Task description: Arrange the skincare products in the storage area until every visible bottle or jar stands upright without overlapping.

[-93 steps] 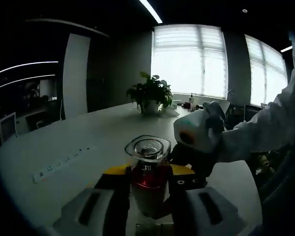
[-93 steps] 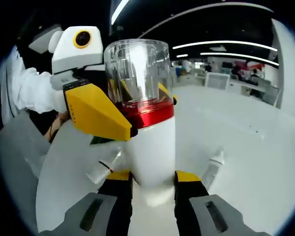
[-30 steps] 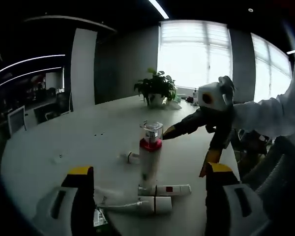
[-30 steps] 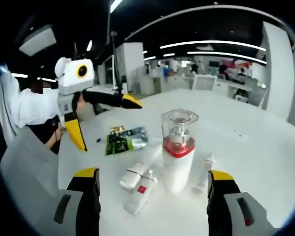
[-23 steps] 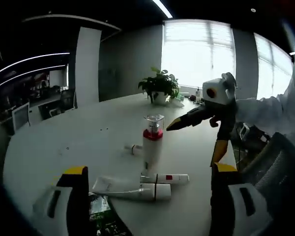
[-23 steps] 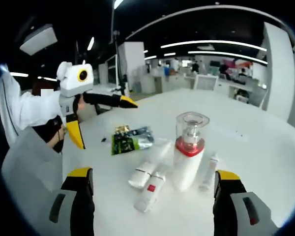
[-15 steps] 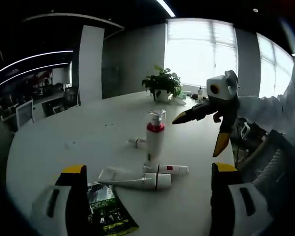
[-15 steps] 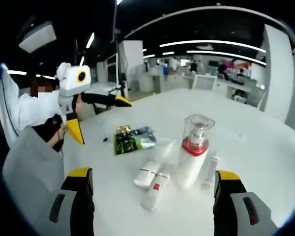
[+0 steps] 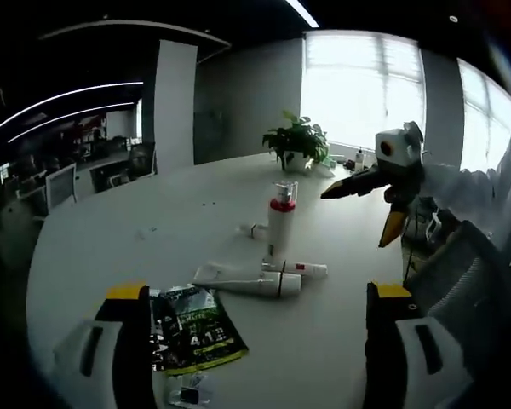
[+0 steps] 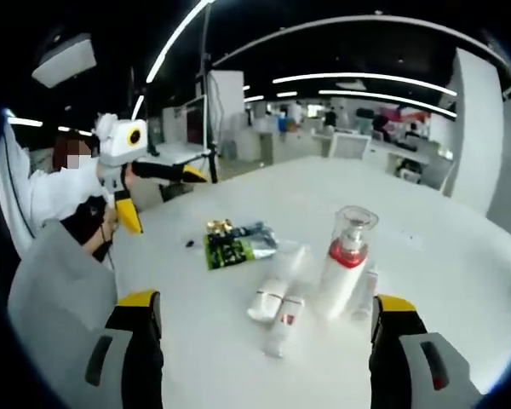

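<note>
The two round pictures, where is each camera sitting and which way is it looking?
Left gripper view: rides on the left tool, looking along its open jaws across the white table toward the windows; the right tool and a white sleeve show.
Right gripper view: rides on the right tool, jaws open, looking across the table toward the office; the left tool and the person's sleeve show.
Both share: the upright pump bottle, the tubes lying beside it, and the green packet.

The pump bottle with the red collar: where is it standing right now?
In both gripper views the pump bottle stands upright on the white table, just behind two tubes lying flat, with a green sachet farther off.
</note>
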Available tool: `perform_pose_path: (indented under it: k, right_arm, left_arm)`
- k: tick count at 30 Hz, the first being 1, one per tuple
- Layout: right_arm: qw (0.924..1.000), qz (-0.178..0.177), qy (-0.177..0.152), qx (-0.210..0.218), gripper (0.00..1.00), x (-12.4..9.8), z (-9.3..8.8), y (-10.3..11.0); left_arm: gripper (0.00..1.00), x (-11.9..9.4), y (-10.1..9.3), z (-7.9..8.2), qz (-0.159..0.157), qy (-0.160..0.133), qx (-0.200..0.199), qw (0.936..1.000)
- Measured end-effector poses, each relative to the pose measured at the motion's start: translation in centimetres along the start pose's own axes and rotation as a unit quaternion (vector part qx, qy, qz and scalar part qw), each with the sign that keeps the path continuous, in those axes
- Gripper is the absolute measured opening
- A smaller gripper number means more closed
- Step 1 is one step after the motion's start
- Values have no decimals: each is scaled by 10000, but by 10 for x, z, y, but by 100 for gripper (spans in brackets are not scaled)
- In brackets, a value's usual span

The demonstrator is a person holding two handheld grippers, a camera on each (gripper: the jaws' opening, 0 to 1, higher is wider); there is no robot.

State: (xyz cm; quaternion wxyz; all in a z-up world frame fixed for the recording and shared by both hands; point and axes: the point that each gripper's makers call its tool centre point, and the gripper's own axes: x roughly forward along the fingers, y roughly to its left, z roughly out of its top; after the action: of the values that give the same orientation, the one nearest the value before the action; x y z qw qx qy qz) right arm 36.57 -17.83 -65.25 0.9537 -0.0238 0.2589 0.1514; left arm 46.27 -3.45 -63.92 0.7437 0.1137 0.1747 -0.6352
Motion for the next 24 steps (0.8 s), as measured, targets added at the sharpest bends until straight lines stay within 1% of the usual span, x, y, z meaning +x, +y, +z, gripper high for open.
perform_pose_path:
  k: [3,8,9,12,14,16,18,20,21,24]
  right_arm:
    - [9999,-81,78,-17,100,-3,-4,4]
    - [9999,-151,32,-52,100,-11,-2,16]
    - [9997,-211,12,-78,100,-12,-1,15]
    - [9997,-255,33,-47,100,-15,-2,21]
    - [9997,-261,26,5,100,-17,-2,25]
    - [9995,-320,54,22,100,-18,-4,26]
    - [9992,-390,101,85,100,-17,-6,27]
    - [9990,-433,78,94,100,-18,-6,28]
    - [9988,-458,71,154,100,-18,-6,30]
    - [9987,-478,106,169,100,-19,-8,35]
  left_arm:
    - [99,-9,1,-7,89,81,61,9999]
    - [99,-23,2,-11,140,20,53,9999]
    - [99,-27,8,-12,165,35,57,9998]
    - [99,-34,13,-15,259,13,55,9996]
    - [99,-39,17,-18,361,13,-36,9993]
    - [99,-42,15,-22,313,61,-100,9994]
    - [99,-46,15,-26,337,58,-143,9993]
    - [99,-50,17,-28,345,53,-230,9991]
    - [99,-52,14,-28,355,53,-234,9991]
    - [99,-60,17,-30,416,31,-223,9989]
